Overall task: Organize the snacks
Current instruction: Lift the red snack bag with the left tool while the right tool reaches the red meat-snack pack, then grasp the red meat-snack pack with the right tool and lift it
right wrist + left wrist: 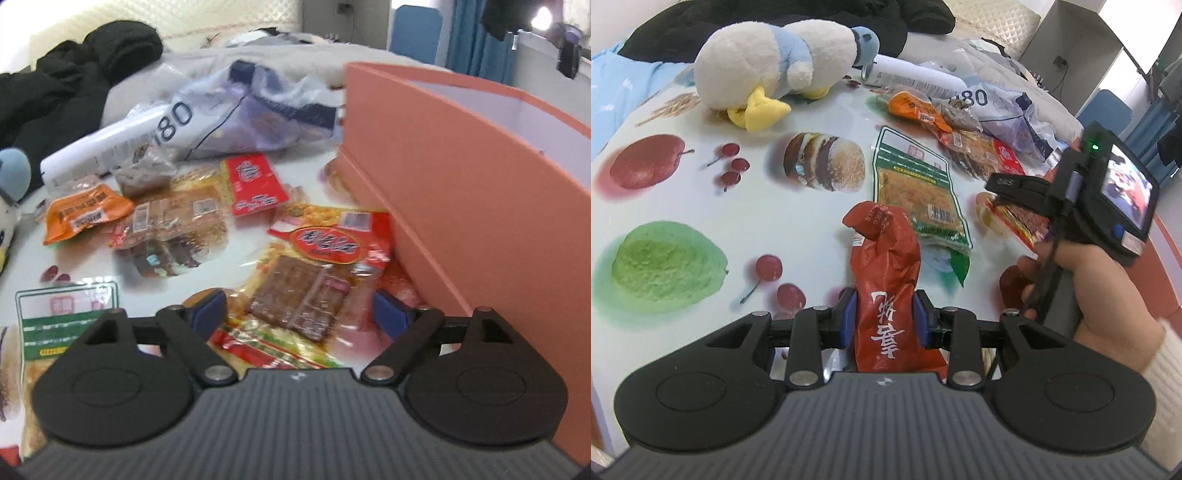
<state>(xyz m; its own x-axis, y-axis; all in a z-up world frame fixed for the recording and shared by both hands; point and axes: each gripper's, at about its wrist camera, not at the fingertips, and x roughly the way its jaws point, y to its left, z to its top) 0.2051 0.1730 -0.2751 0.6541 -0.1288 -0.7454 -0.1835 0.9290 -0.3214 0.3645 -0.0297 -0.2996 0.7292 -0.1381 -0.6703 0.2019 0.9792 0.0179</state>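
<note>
Snacks are mid-sort: loose packets lie across the counter (683, 206), and the orange box (461, 192) stands at the right of the right wrist frame. Your left claw (886, 317) is clamped on the red-brown snack bag (886, 280), held upright at lower centre. Your right claw (301, 314) stands wide apart, gripping nothing, over the red spicy-strip packet (325, 269) beside the box. Next, judge which to serve first: carry the bag boxward, or close on that packet squarely.
</note>
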